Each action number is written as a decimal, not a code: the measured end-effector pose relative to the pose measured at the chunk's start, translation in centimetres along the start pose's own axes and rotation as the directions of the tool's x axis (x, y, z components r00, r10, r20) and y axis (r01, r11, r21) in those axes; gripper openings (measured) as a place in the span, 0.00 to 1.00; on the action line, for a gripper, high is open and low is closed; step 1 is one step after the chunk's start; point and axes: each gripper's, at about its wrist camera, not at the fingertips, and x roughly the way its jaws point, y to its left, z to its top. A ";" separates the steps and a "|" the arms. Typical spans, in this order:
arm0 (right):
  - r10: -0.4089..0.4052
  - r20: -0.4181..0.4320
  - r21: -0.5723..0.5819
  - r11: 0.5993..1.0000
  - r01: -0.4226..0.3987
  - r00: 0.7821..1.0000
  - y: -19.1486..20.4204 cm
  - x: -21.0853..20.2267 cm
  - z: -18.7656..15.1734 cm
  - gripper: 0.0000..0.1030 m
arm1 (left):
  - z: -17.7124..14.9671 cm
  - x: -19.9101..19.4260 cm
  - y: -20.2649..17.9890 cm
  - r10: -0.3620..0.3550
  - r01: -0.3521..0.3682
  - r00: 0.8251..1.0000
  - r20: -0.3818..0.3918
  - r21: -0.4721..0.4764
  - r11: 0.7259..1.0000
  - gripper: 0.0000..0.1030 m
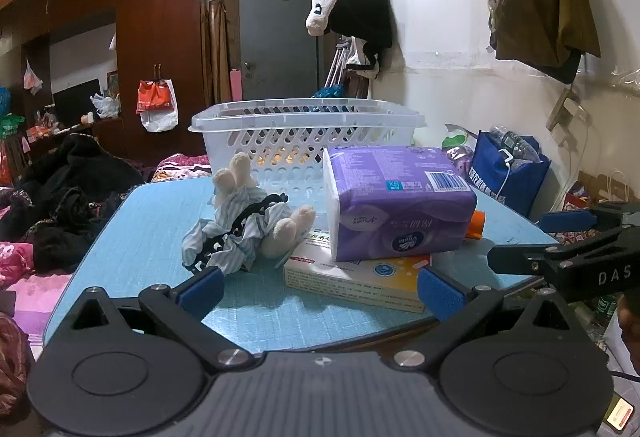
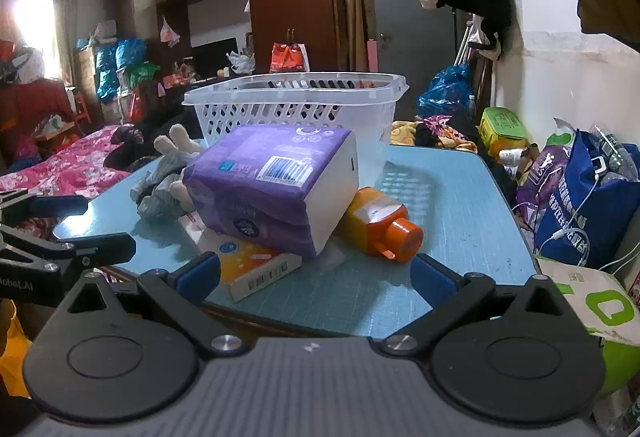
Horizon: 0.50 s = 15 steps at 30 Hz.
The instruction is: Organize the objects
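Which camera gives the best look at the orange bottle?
The right wrist view: the orange bottle lies on its side in full sight beside the purple tissue pack. The left wrist view shows only its orange cap end poking out behind that pack.

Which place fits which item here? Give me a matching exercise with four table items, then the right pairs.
Items:
1. purple tissue pack
2. orange bottle
3. plush toy
4. white basket

Places:
A. lying on its side, cap toward the camera
B. at the far edge of the blue table
C. resting on the flat box
D. left of the pack, wrapped in striped cloth

Pairs: 1-C, 2-A, 3-D, 4-B
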 end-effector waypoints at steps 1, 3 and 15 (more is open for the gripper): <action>-0.001 0.000 -0.003 1.000 0.001 1.000 0.0 0.0 0.0 1.00 | 0.0 0.0 0.0 0.000 0.000 1.000 0.000 0.000 1.000 1.00; -0.001 -0.001 -0.005 1.000 0.001 1.000 0.0 0.0 -0.1 1.00 | 0.0 0.0 0.0 0.000 0.000 1.000 -0.002 0.000 1.000 1.00; 0.000 0.001 -0.001 1.000 0.000 1.000 -0.2 0.0 0.0 1.00 | -0.1 0.3 0.2 -0.002 0.002 1.000 -0.001 -0.007 1.000 1.00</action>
